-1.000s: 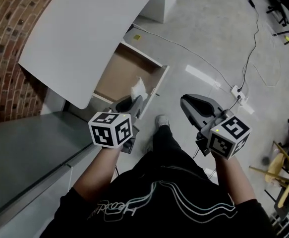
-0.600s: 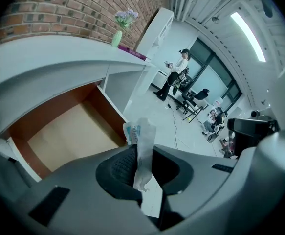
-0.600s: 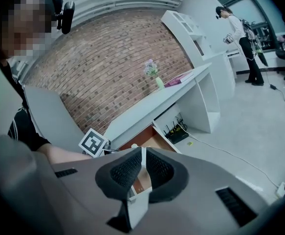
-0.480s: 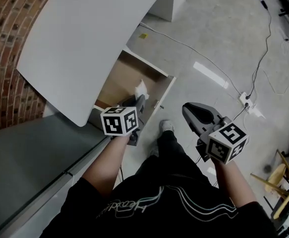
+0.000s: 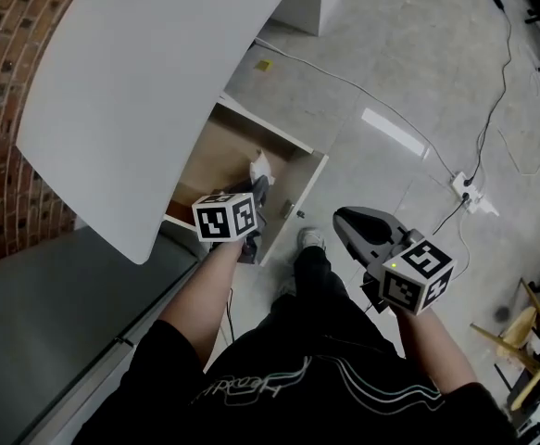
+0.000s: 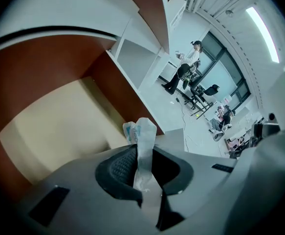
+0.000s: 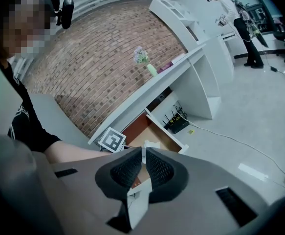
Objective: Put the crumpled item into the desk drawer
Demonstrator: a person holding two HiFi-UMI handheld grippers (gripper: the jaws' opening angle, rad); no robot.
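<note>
In the head view the wooden desk drawer [image 5: 221, 151] stands pulled open under the white desk top [image 5: 149, 72]. My left gripper [image 5: 257, 186] reaches over the drawer's front corner and is shut on the crumpled white item [image 5: 258, 166], which sticks out past its tips. The left gripper view shows the crumpled item [image 6: 141, 131] pinched between the pads of the left gripper [image 6: 143, 153], above the drawer's pale floor [image 6: 54, 126]. My right gripper [image 5: 348, 219] hangs to the right over the floor, away from the drawer. In its own view the right gripper [image 7: 143, 156] is shut with nothing in it.
A brick wall [image 5: 10, 72] runs behind the desk, and a grey counter [image 5: 47, 313] lies at the lower left. A cable and a power strip [image 5: 462, 188] lie on the floor to the right. The person's shoe [image 5: 310, 239] stands by the drawer front.
The left gripper has moved forward with the crumpled item, from in front of the drawer to over its front corner. The right gripper has stayed about where it was.
</note>
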